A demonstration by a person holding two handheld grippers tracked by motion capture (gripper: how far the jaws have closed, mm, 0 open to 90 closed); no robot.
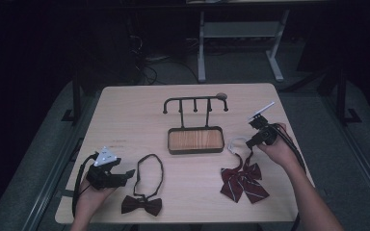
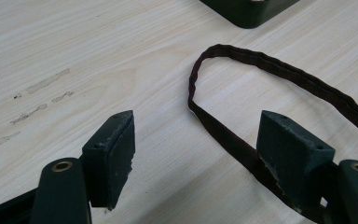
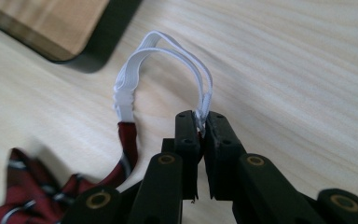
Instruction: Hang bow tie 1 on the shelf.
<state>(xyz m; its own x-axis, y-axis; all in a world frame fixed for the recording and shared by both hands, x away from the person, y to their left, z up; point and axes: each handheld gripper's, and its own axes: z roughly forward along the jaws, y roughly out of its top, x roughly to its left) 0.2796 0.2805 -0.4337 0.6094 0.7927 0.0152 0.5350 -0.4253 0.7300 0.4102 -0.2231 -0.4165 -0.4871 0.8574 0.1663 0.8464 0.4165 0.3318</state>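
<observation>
The right gripper (image 3: 200, 122) has its jaws clamped on the white elastic loop (image 3: 168, 51) of the striped bow tie (image 1: 243, 182) near the table's right edge. Next, I think, lift it to the hook stand (image 1: 195, 102). The left gripper (image 2: 196, 154) waits with jaws apart.

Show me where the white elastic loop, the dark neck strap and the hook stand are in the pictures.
white elastic loop (image 3: 168, 46): right gripper view, top of the arch above the shut jaws.
dark neck strap (image 2: 223, 50): left gripper view, bend of the loop on the table.
hook stand (image 1: 195, 140): high view, wooden tray of its base.
</observation>
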